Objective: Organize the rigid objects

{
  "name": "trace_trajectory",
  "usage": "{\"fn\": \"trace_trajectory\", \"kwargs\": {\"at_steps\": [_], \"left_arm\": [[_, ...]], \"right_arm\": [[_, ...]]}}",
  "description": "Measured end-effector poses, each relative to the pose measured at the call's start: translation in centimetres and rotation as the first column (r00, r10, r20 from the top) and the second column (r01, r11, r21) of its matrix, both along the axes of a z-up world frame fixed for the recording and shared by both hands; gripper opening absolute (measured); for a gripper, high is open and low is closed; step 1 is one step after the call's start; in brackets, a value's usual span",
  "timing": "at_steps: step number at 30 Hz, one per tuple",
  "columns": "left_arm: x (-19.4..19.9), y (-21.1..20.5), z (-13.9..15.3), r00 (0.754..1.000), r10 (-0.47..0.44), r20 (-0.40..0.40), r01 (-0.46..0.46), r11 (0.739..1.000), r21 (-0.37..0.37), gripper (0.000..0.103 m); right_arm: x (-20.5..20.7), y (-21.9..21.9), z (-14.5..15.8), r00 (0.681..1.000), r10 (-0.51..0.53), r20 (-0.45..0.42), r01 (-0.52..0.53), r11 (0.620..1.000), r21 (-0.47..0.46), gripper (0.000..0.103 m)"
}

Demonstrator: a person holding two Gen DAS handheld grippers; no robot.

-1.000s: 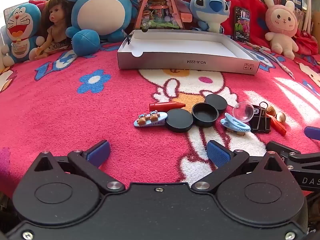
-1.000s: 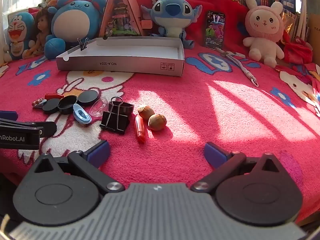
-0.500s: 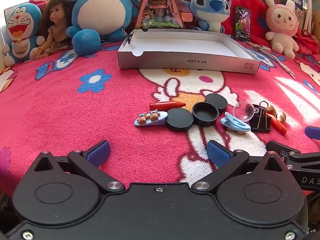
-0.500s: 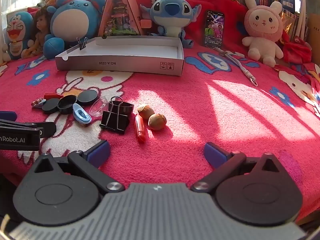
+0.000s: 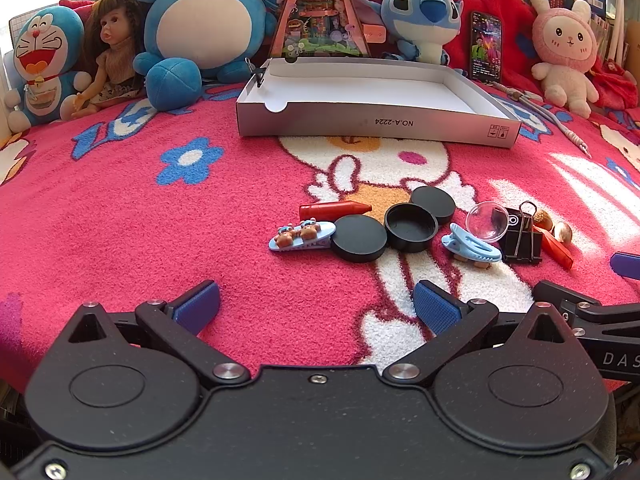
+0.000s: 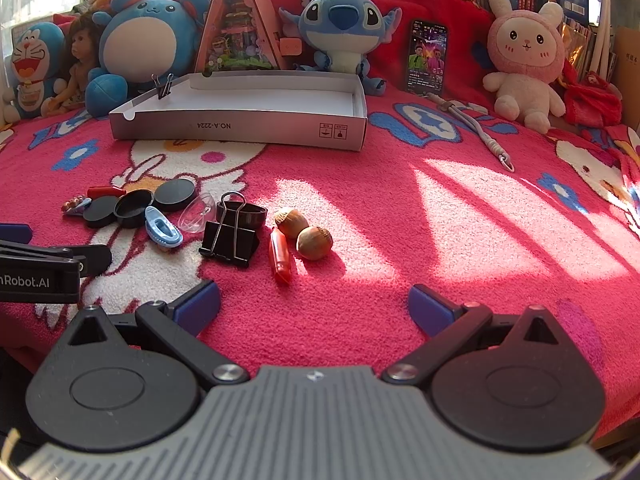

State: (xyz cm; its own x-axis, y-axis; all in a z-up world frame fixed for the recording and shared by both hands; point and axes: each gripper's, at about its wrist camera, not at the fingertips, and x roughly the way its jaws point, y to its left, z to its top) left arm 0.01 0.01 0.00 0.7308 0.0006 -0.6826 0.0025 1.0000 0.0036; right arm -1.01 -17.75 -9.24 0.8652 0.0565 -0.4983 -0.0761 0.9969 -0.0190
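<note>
Small rigid objects lie in a row on the red blanket: a red crayon (image 5: 334,210), a blue hair clip with bears (image 5: 302,236), black round lids (image 5: 360,238), a blue clip (image 5: 472,248), a clear dome (image 5: 486,222), a black binder clip (image 6: 230,236), a red capsule (image 6: 281,256) and two hazelnuts (image 6: 315,243). An empty white box (image 5: 376,122) stands behind them. My left gripper (image 5: 316,308) is open and empty, short of the lids. My right gripper (image 6: 314,306) is open and empty, just short of the capsule and nuts.
Plush toys (image 5: 200,40), a doll (image 5: 110,60), a triangular toy house (image 5: 320,12) and a phone (image 6: 428,58) line the back. A small binder clip (image 6: 164,86) grips the box's left corner. A grey cord (image 6: 480,128) lies at the right.
</note>
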Motion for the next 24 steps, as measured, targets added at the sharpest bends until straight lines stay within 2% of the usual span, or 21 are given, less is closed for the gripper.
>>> {"fn": "trace_trajectory", "kwargs": {"at_steps": [24], "left_arm": [[-0.19,-0.06,-0.34,1.0,0.003,-0.002,-0.003,1.0,0.002,0.103]], "right_arm": [[-0.41,-0.05,-0.16,1.0,-0.012,-0.012,0.012,1.0,-0.004,0.103]]}}
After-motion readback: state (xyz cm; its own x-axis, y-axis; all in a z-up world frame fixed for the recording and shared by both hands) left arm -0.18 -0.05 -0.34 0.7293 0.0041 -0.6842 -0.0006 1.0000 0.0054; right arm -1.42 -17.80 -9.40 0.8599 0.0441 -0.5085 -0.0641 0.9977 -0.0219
